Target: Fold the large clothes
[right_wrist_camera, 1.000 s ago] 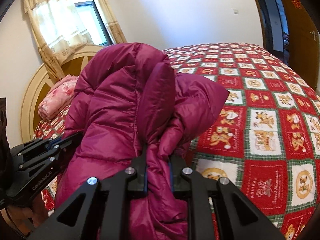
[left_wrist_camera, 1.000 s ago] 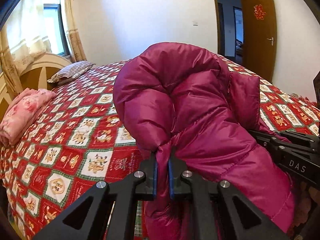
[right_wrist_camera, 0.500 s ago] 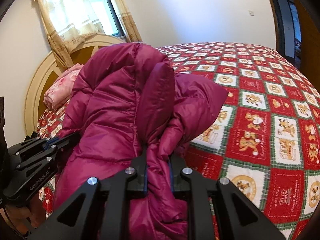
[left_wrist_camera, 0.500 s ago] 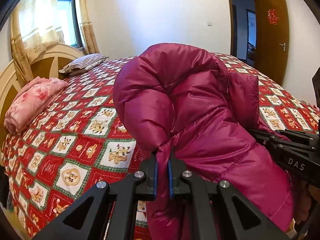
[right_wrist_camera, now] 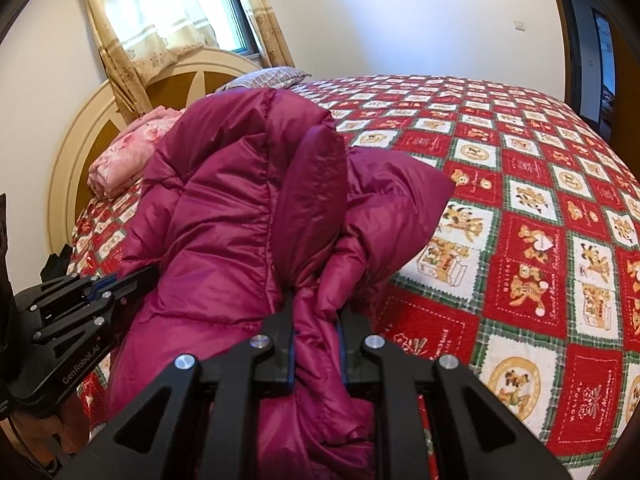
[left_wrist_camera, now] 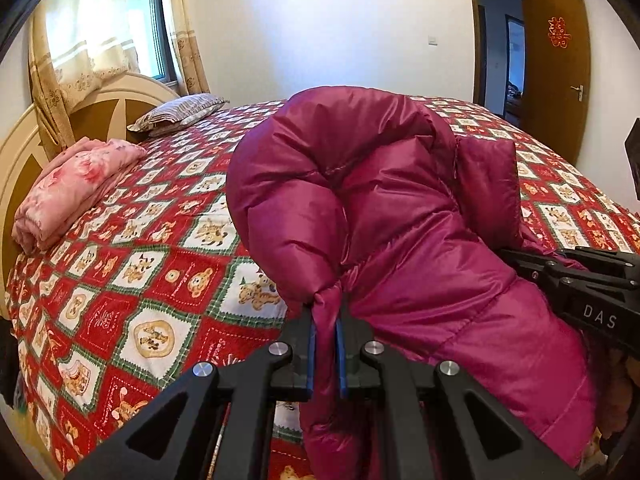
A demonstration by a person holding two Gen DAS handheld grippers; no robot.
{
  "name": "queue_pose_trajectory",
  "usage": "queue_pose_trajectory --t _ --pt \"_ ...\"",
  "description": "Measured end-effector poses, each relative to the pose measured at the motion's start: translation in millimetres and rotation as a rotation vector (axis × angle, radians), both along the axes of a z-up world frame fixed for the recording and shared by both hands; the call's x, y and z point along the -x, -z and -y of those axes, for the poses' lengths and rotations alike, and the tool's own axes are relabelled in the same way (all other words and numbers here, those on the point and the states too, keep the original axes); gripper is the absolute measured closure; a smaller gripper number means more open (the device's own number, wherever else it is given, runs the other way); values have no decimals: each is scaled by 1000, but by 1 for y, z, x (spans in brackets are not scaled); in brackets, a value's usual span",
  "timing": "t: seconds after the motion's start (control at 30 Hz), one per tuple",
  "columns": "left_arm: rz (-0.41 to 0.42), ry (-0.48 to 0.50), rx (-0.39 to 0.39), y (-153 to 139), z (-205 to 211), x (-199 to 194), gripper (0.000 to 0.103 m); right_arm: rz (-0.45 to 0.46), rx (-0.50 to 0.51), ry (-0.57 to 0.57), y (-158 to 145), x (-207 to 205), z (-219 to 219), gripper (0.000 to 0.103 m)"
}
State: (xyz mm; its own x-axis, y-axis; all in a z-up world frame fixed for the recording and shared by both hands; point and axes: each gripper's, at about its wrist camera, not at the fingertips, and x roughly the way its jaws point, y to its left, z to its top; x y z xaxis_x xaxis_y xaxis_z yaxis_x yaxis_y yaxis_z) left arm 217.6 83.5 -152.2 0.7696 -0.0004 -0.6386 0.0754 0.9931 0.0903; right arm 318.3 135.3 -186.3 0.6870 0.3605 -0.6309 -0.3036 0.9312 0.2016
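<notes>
Bedroom background, non-task items only.
A bed was covered by a red, white and green checked bedspread printed with cartoon animals. A folded pink blanket was laid near the cream-and-brown arched headboard, with a striped pillow seen further along the same end. A window was framed by beige patterned curtains behind the headboard. A brown wooden door was seen standing open, marked with a red paper ornament and fitted with a metal handle. A light switch was mounted on the white wall.
</notes>
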Motion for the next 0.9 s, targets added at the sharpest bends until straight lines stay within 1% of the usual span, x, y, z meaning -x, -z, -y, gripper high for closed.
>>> queue_pose_trajectory --t 0.23,0.27,0.43,0.47,0.53,0.6,0.63,0.7,0.77,0.8,0.9 --pt "-15 -9 -1 11 -9 -5 95 -23 11 1 7 -6 -3 85" --pt "-19 -12 -4 13 -10 -6 93 -28 13 2 9 -7 -3 85" --pt "-16 -17 -27 21 -10 -7 91 -45 19 8 17 -9 -4 85" --pt "-15 -18 -33 22 -9 -7 88 -46 21 10 18 -9 -5 85" --pt "-17 -19 -50 25 -8 -8 83 -51 24 14 19 -10 -5 85" --pt "-19 -26 -62 28 -8 -9 70 -58 29 16 21 -11 -5 83" --pt "-17 -37 -66 29 -9 -9 66 -62 30 20 23 -11 -5 83" --pt "-11 -72 -72 32 -13 -10 40 -69 29 25 26 -12 -4 80" --pt "-3 -100 -60 34 -21 -11 32 -74 25 34 29 -13 -2 77" --pt "-5 -98 -38 36 -24 -12 31 -78 24 39 31 -13 -1 76" --pt "-6 -105 -14 41 -28 -13 26 -80 32 46 34 -13 -2 72"
